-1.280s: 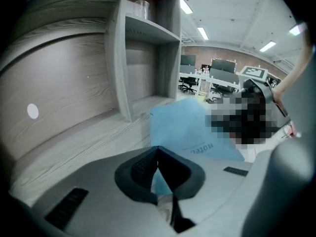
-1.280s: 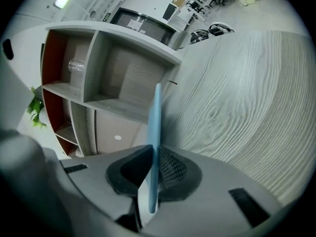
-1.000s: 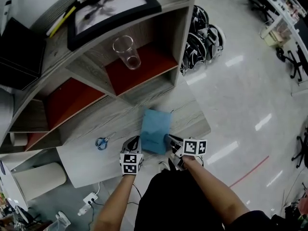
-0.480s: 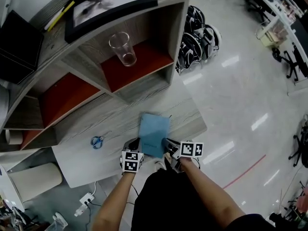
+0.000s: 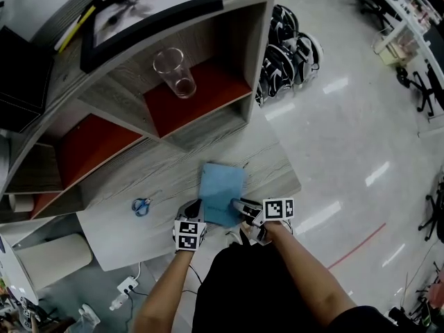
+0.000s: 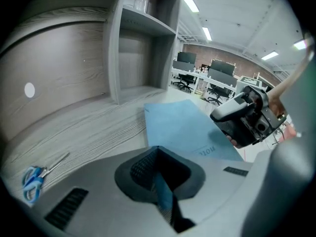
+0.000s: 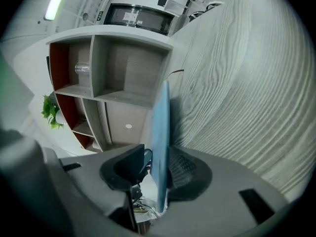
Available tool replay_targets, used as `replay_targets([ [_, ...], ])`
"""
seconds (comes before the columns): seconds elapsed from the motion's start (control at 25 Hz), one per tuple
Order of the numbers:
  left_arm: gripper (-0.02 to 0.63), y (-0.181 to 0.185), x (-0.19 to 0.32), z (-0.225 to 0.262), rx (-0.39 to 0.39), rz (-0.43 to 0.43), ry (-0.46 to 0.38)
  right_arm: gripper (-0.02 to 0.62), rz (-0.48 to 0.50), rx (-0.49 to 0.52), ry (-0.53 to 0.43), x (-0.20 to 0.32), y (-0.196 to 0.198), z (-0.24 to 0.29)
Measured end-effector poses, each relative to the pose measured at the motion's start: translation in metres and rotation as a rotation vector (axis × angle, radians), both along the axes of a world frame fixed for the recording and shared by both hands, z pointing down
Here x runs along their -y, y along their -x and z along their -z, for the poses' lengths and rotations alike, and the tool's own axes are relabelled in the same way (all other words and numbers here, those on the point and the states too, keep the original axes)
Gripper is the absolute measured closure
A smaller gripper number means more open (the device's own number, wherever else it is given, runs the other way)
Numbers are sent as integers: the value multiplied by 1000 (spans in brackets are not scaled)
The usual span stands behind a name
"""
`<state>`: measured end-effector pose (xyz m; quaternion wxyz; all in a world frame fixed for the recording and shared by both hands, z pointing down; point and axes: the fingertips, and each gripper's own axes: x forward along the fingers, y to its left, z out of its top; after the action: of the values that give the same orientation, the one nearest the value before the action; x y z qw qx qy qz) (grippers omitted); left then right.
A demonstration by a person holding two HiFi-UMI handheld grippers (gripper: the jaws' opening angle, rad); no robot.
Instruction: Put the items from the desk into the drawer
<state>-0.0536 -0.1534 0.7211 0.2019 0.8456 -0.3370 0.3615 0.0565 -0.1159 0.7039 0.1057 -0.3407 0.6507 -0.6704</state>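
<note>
A blue notebook (image 5: 222,193) sits at the desk's (image 5: 125,231) near edge, its front edge held from both sides. My left gripper (image 5: 195,211) is shut on its near left corner; in the left gripper view a blue strip of the notebook (image 6: 187,127) runs between the jaws of that gripper (image 6: 160,181). My right gripper (image 5: 241,209) is shut on the near right side, and its own view shows the notebook (image 7: 160,127) edge-on between the jaws of the right gripper (image 7: 157,169). Blue-handled scissors (image 5: 142,205) lie on the desk to the left. No drawer is in view.
A shelf unit (image 5: 201,127) rises behind the desk, holding a clear glass (image 5: 173,71) in a red-backed cubby and a framed picture (image 5: 139,9) on top. Black-and-white helmets (image 5: 291,47) lie on the shiny floor to the right. A power strip (image 5: 125,284) lies below left.
Both grippers stay shut on the notebook's near edge, which has barely moved. The head view has shifted slightly.
</note>
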Motion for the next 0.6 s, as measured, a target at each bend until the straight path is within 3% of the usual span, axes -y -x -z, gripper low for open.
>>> replay_targets([
  [0.16,592,1,0,-1,-4,-9,2,439,58,24,-9,5,5,2],
  [0.24,592,1,1,0,-11,-1,2,440,137,27,3,7,21,1],
  [0.36,593,0,2,0,-16,4,10,452,244,-80,43,10,49,-11],
  [0.44,593,0,2,0,-23,5,27,527,167,-88,75,15,51,-18],
  [0.52,592,0,3,0,-31,4,41,538,79,-18,87,19,49,-16],
  [0.6,592,0,4,-1,-30,2,51,538,65,-7,59,21,50,-14],
])
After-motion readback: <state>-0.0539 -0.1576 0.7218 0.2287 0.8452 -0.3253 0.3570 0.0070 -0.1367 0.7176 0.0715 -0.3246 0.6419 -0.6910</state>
